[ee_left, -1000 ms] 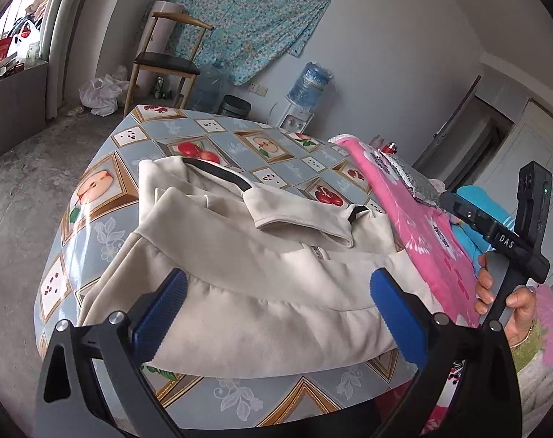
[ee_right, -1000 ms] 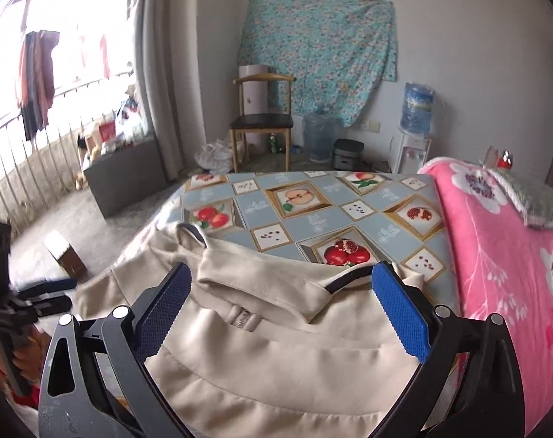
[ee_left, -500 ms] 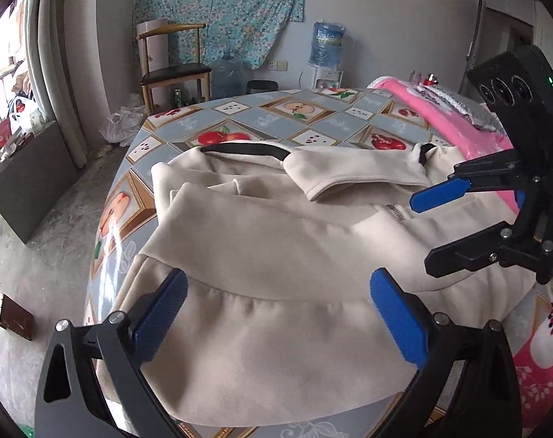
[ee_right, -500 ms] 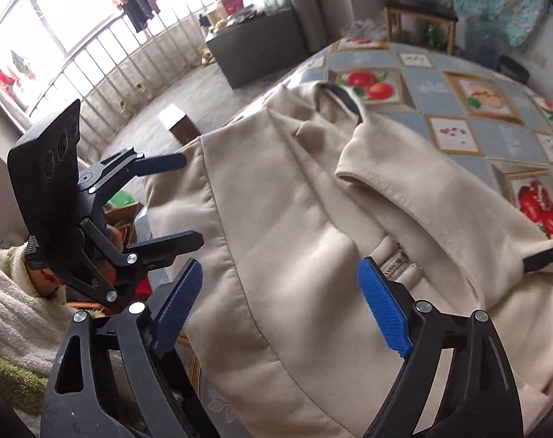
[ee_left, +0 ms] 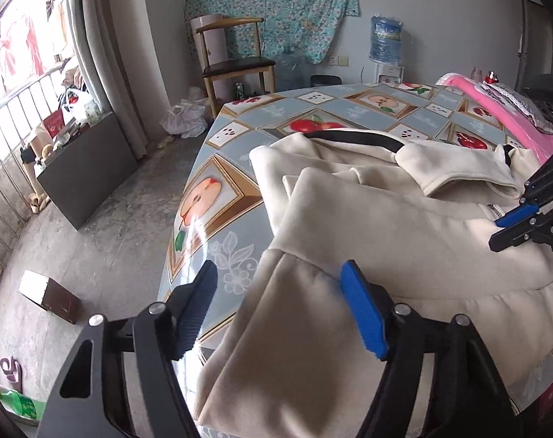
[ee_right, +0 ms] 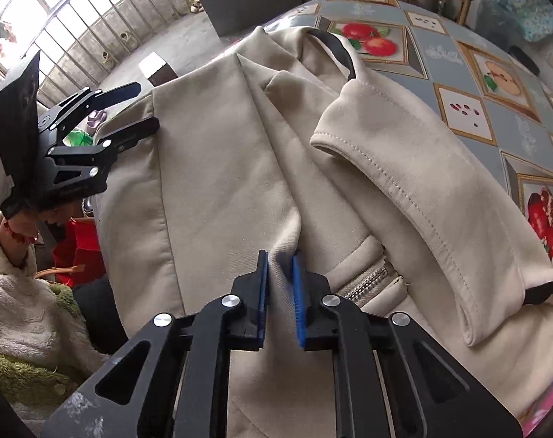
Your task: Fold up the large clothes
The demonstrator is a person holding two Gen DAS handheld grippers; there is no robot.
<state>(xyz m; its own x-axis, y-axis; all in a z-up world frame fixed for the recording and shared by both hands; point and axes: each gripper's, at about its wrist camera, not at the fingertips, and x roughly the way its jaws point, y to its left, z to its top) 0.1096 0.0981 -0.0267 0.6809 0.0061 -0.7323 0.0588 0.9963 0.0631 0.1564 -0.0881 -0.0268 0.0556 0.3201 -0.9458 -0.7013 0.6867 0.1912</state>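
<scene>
Pinched shut on a raised ridge of cream fabric: the right gripper [ee_right: 280, 284], low centre of the right wrist view, blue pads [ee_right: 263, 292] pressing the cloth from both sides, just left of the zipper [ee_right: 371, 279]. Closing but not yet gripping: the left gripper [ee_left: 276, 306], bottom centre of the left wrist view, with the lower left edge of the jacket [ee_left: 404, 233] lying between the jaws (right pad resting on cloth, left pad over bare tablecloth [ee_left: 225, 189]).

Spread across the table in both views, that cream jacket: collar toward the upper right of each frame, hem toward the lower edge, long axis running from bottom to upper right. Directly ahead of and beneath both grippers, so either can lift; nearer the zipper line the right one, nearer the outer side seam the left. Probably a fold across the width next.

No readable brand or writing on the garment or grippers; only fruit pictures on the tablecloth.
</scene>
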